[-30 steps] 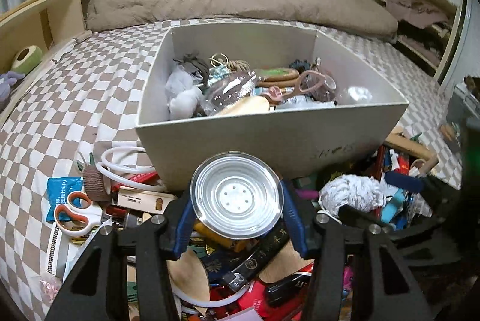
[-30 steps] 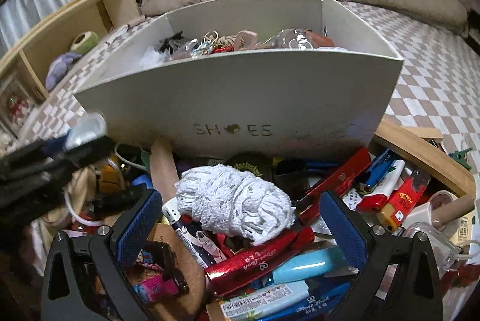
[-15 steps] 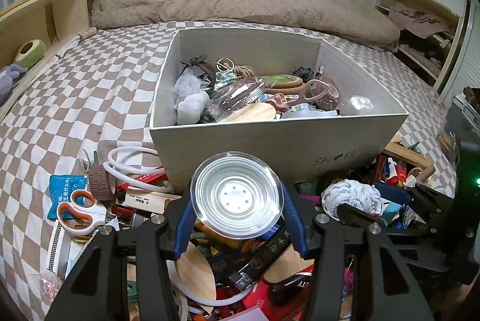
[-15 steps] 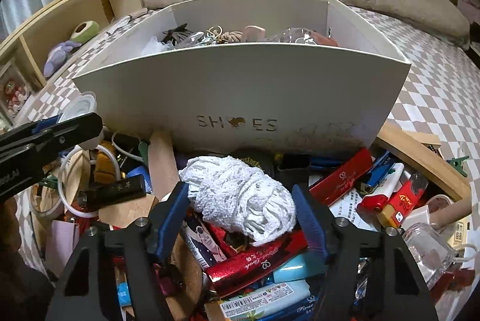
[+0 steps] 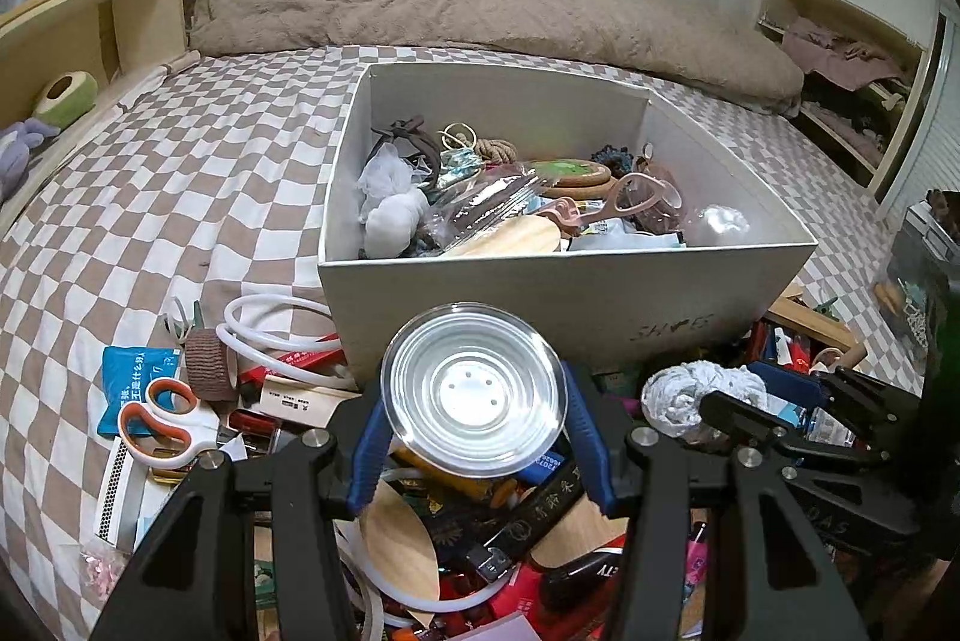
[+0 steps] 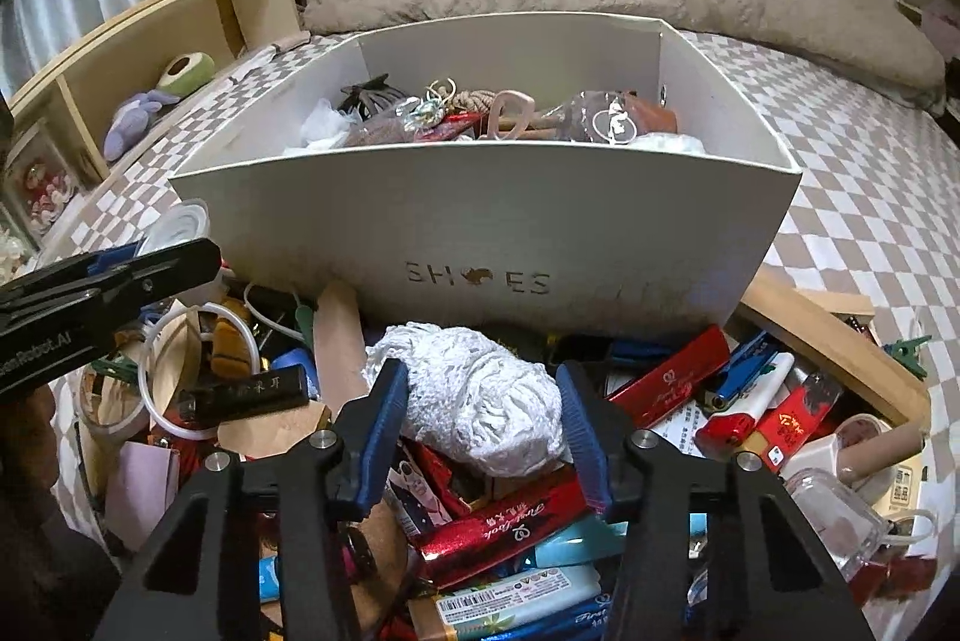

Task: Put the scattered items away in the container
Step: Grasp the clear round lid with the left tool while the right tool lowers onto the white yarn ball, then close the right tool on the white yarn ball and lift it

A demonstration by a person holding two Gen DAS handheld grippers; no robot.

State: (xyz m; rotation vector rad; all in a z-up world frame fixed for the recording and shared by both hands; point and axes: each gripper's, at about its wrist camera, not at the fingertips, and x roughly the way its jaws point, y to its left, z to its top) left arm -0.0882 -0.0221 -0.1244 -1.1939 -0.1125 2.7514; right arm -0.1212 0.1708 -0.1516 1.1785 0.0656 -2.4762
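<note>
The left gripper [image 5: 474,452] is clamped on a round clear plastic lid with ridged rings [image 5: 474,398], its blue pads pressing the lid's two sides and holding it face-on above the clutter, just in front of the box. The right gripper [image 6: 477,437] has its jaws closing around a white crocheted bundle of yarn-like cloth [image 6: 474,401]; the blue pads [image 6: 384,425] sit against both flanks of the bundle, which lies on top of the pile. Under and around that bundle lie a shiny red foil packet with script lettering [image 6: 498,524], a long red box with a gold emblem [image 6: 672,377], a blue and white lighter-shaped tube [image 6: 750,377] and a black rectangular case with gold characters [image 6: 252,392]. A white loop of plastic tubing [image 5: 270,335] curls at the left of the heap, near orange-handled scissors [image 5: 162,422] and a blue sachet [image 5: 132,371]. Just beyond both grippers stands the large white cardboard box printed "SHOES" [image 6: 480,233], open-topped and already partly filled with a white cloth ball [image 5: 393,221], a clear crinkled bag [image 5: 486,209], a round wooden disc with a green face [image 5: 570,173] and pink-handled scissors [image 5: 636,197]. The box and the heap rest on a brown and white checked bedsheet [image 5: 180,173], with a tan fleece blanket [image 5: 480,5] bunched at the far end.
</note>
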